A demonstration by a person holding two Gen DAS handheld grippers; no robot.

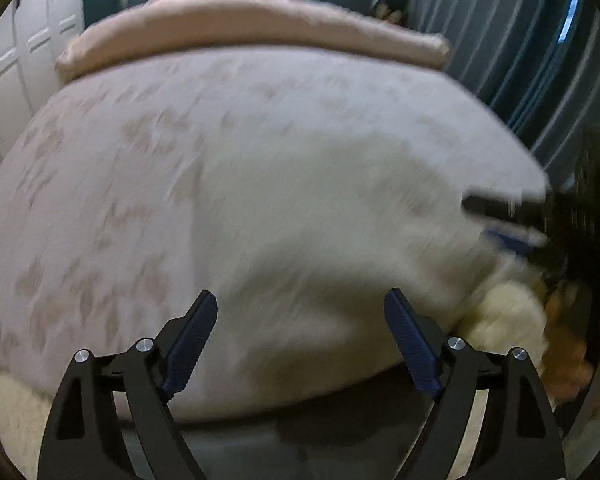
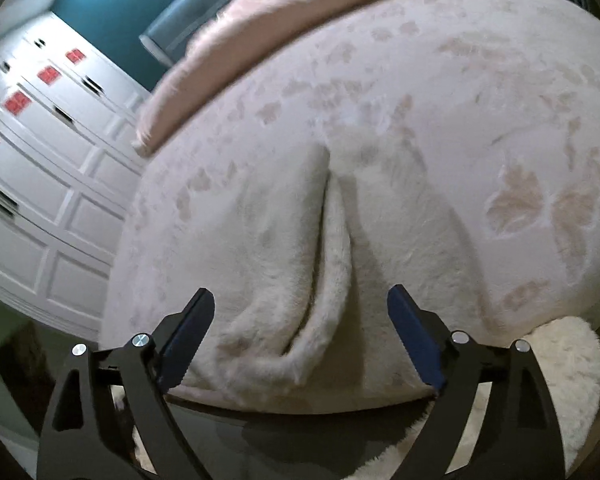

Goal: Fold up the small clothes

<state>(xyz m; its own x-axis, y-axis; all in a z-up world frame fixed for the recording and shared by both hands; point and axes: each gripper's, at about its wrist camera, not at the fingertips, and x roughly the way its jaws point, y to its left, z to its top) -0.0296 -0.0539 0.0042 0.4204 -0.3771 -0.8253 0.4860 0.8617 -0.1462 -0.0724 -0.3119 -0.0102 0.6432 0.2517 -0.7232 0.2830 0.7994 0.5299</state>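
Fuzzy white garment (image 2: 332,248), ridged, on patterned bedspread (image 2: 480,120)

1. We find no text, brand or number that can be read in either view.
2. The red patches (image 2: 16,102) on the white cupboard doors (image 2: 60,184) are too small to read.

One patterned bed (image 2: 480,100), one white fluffy garment (image 2: 292,248), one pink blanket (image 1: 252,28), two tongs (image 1: 300,312) (image 2: 300,308)
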